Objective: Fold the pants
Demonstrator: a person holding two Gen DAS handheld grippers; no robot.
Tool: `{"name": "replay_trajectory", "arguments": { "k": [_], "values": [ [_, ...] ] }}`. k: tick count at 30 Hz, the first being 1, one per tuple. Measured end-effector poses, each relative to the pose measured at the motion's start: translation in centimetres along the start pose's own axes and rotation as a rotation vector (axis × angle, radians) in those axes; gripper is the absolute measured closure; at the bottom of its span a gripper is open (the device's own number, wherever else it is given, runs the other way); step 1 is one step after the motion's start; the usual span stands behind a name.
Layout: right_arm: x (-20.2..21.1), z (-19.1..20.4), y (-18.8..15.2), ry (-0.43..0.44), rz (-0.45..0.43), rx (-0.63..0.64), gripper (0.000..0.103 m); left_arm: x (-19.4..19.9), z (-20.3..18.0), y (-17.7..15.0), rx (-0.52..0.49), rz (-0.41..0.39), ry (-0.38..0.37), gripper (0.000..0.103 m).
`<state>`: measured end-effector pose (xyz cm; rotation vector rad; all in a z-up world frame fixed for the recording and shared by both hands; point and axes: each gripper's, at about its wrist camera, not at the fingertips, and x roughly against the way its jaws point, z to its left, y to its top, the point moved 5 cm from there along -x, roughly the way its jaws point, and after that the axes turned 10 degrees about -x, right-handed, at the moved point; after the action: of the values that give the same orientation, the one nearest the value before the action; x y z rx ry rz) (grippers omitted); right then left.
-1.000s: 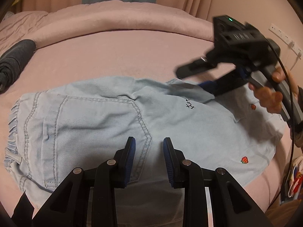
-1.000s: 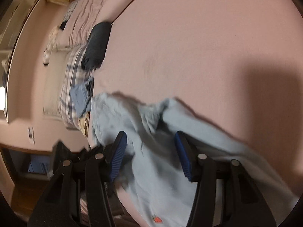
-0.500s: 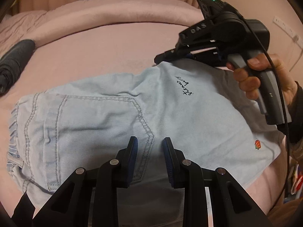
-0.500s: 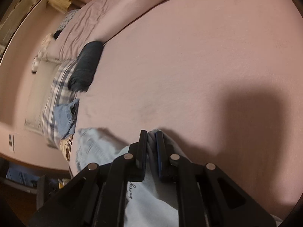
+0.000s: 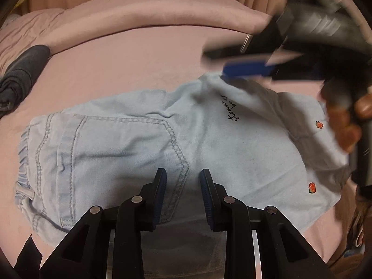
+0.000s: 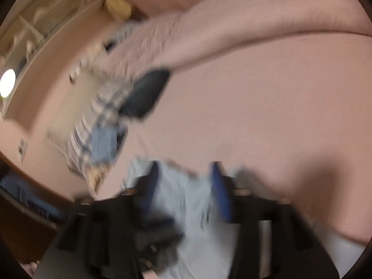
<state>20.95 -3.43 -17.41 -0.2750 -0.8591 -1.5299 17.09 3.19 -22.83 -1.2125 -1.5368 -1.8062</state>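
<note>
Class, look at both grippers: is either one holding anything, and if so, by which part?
Nothing is held. The left gripper hovers open above the light-blue pants; the right gripper is open too, fingers apart above the fabric.

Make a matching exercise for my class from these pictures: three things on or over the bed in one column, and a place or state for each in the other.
Things:
1. pants
2. dark rolled garment
3. left gripper

Place or state:
A. open, above the back pocket
B. at the bed's left edge
C. spread flat on the pink bed

Pairs: 1-C, 2-B, 3-A
</note>
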Motion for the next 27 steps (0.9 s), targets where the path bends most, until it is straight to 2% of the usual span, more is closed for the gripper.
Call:
{"name": "replay_trajectory", "arguments": {
  "k": [2,3,4,5,7,8,9,10,12,14,15,16,18,19,20,21,22,23,24,25,27],
  "values": [
    [-2.3,-1.3,-0.7,-0.090,0.056,-0.006,0.054,0.0,0.1,-0.1,0.011,-0.009,-0.009,0.074],
    [-3.6,-2.4,-0.7,-0.131,0.083,-0.037,0.061,-0.1,0.2,-0.2,0.015,-0.009,-0.014,0.074],
    [-4.7,-3.7,-0.3,-0.175,0.093,-0.067,0.071,0.0,0.3,-0.1,0.023,-0.010,-0.021,0.074],
    [-5.2,-4.7,0.3,-0.214,0.066,-0.077,0.087,0.2,0.5,-0.3,0.035,-0.009,-0.028,0.074],
    [-5.0,-6.2,1.9,-0.215,-0.004,-0.144,0.080,0.7,0.8,-0.2,0.053,-0.002,-0.029,0.074],
    [-4.3,-6.8,2.5,-0.260,-0.043,-0.168,0.079,1.4,0.9,0.1,0.054,-0.009,-0.012,0.074],
    [-3.4,-7.2,3.0,-0.294,-0.080,-0.185,0.072,2.0,1.1,0.2,0.052,-0.023,0.000,0.074],
    [-2.3,-7.1,3.2,-0.289,-0.111,-0.200,0.069,2.8,1.3,0.5,0.052,-0.047,0.004,0.074],
    [0.0,-5.8,2.5,-0.204,-0.151,-0.193,0.063,4.3,1.8,1.3,0.073,-0.106,-0.004,0.074],
    [2.2,-4.4,1.1,-0.163,-0.184,-0.166,0.055,5.1,2.4,2.0,0.100,-0.144,0.004,0.055],
    [3.2,-3.9,0.0,-0.158,-0.200,-0.149,0.051,5.1,2.7,2.2,0.114,-0.154,0.011,0.036],
    [4.3,-3.3,-1.3,-0.160,-0.216,-0.137,0.049,5.0,3.0,2.2,0.126,-0.163,0.012,0.027],
    [5.2,-2.5,-3.8,-0.165,-0.228,-0.120,0.037,3.4,3.3,1.7,0.118,-0.129,0.068,0.026],
    [5.0,-2.5,-5.0,-0.181,-0.215,-0.110,0.034,2.3,3.9,1.1,0.121,-0.077,0.106,0.026],
    [4.3,-2.8,-6.5,-0.228,-0.177,-0.091,0.033,0.2,4.7,-0.3,0.135,0.018,0.139,0.026],
    [3.6,-3.5,-7.8,-0.279,-0.140,-0.073,0.033,-0.5,4.8,-0.9,0.126,0.031,0.135,0.026],
    [2.2,-3.8,-9.6,-0.348,-0.087,-0.045,0.033,-0.3,4.6,-1.1,0.099,-0.014,0.143,0.026],
    [1.7,-4.2,-11.0,-0.378,-0.061,-0.024,0.033,0.0,4.3,-1.4,0.062,-0.033,0.156,0.026],
    [1.2,-3.9,-12.4,-0.422,-0.062,0.042,0.033,0.2,4.3,-1.5,0.059,-0.032,0.159,0.026],
    [1.0,-2.9,-13.8,-0.485,-0.092,0.160,0.031,0.4,4.2,-1.6,0.061,-0.031,0.159,0.026],
    [0.5,-2.1,-15.4,-0.557,-0.079,0.265,0.031,1.2,4.3,-1.7,0.075,-0.011,0.154,0.027]
  ]
}}
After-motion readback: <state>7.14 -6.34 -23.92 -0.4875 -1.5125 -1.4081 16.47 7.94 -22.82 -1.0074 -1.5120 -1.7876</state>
